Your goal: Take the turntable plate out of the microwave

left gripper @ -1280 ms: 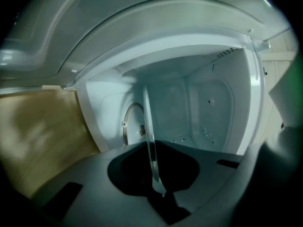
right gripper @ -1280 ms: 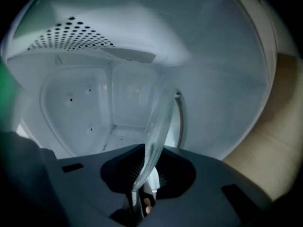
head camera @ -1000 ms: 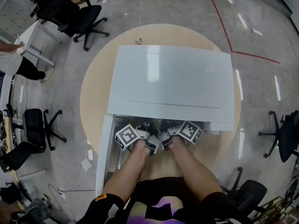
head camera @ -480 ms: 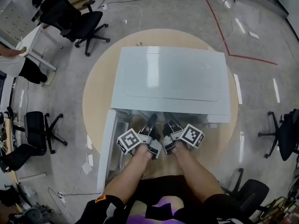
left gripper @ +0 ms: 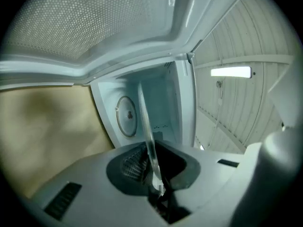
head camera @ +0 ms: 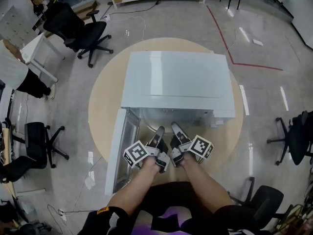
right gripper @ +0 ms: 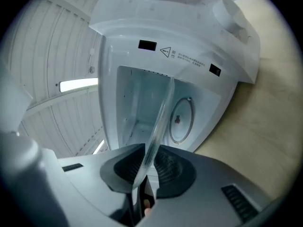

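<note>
A clear glass turntable plate (left gripper: 146, 122) is seen edge-on as a thin, curved pane. Its rim is pinched between the dark, ribbed fingers (left gripper: 132, 164) of the left gripper (left gripper: 152, 163), and the right gripper (right gripper: 147, 162) is likewise clamped on the glass. The plate is held just in front of the open cavity of the boxy, smooth white microwave (head camera: 176, 82). Its door (head camera: 119, 148) is swung wide on the round tan desk (head camera: 102, 97).
</note>
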The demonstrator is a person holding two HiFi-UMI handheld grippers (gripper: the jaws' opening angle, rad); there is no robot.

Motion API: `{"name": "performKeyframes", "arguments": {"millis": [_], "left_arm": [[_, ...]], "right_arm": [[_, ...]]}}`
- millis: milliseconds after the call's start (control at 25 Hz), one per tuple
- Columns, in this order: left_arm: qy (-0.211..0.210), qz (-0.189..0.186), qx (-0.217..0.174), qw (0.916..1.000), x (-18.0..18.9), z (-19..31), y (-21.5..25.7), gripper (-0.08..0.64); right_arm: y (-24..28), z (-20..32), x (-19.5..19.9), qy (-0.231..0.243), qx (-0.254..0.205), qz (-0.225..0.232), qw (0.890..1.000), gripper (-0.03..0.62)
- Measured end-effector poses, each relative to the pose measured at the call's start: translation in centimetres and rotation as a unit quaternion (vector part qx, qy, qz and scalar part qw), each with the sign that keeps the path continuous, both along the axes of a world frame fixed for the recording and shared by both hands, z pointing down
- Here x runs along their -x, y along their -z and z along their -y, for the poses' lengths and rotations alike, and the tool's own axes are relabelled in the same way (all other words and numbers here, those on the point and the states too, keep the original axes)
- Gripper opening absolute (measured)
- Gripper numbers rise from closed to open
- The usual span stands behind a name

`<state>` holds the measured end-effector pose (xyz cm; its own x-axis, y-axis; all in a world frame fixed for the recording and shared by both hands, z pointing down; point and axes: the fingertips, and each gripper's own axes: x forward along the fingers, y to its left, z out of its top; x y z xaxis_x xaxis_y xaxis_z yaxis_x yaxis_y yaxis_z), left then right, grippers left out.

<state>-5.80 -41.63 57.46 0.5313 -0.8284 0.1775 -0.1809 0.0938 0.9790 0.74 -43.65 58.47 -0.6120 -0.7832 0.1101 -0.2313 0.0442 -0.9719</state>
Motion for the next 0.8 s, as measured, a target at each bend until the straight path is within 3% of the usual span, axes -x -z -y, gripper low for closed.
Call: {"name": "performKeyframes", "arguments": {"millis": [480, 800], "left_arm": [[-0.041, -0.017, -0.018, 0.9988, 0.8, -6.5, 2.1, 0.087], [-0.060, -0.028, -0.009, 0.9978, 0.1, -9.7, 1.2, 0.087]], "right_arm": [[2.4, -6.7, 0.7, -0.030, -0.020, -0.016, 0.999, 0.067], [2.0, -10.0, 0.2, -0.038, -0.024, -0.021, 0.999, 0.067]]}}
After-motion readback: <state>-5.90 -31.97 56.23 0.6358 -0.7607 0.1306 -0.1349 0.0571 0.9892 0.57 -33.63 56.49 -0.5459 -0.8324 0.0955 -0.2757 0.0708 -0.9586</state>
